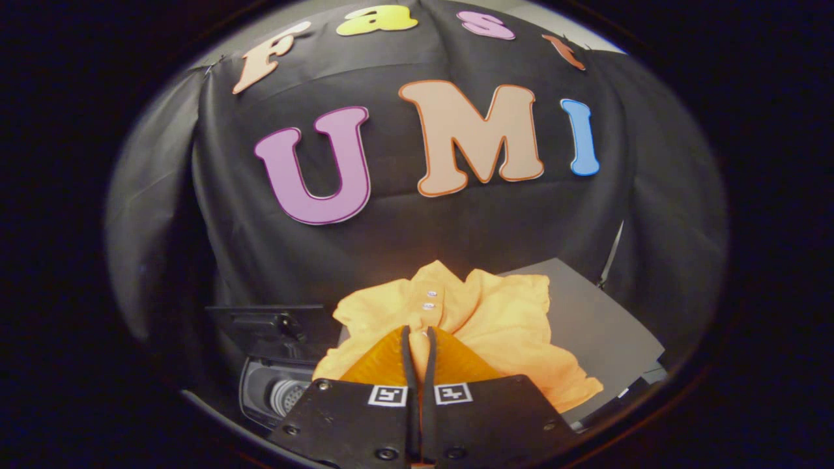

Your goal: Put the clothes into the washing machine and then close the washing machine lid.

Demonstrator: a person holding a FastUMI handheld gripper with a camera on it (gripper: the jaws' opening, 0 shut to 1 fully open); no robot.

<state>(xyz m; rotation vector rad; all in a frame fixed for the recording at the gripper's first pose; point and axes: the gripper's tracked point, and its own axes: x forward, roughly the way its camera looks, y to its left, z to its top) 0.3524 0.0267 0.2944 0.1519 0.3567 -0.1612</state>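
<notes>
The gripper (417, 333) has its two fingers drawn nearly together on a fold of the orange garment (469, 326), pinching the cloth just below its row of small snap buttons (430, 299). The garment hangs bunched around and beyond the fingers, spreading over the near corner of a flat grey surface (586, 319) to their right. To the left and lower sits the washing machine (277, 384), its dark lid (267, 326) raised and its drum opening visible beneath.
</notes>
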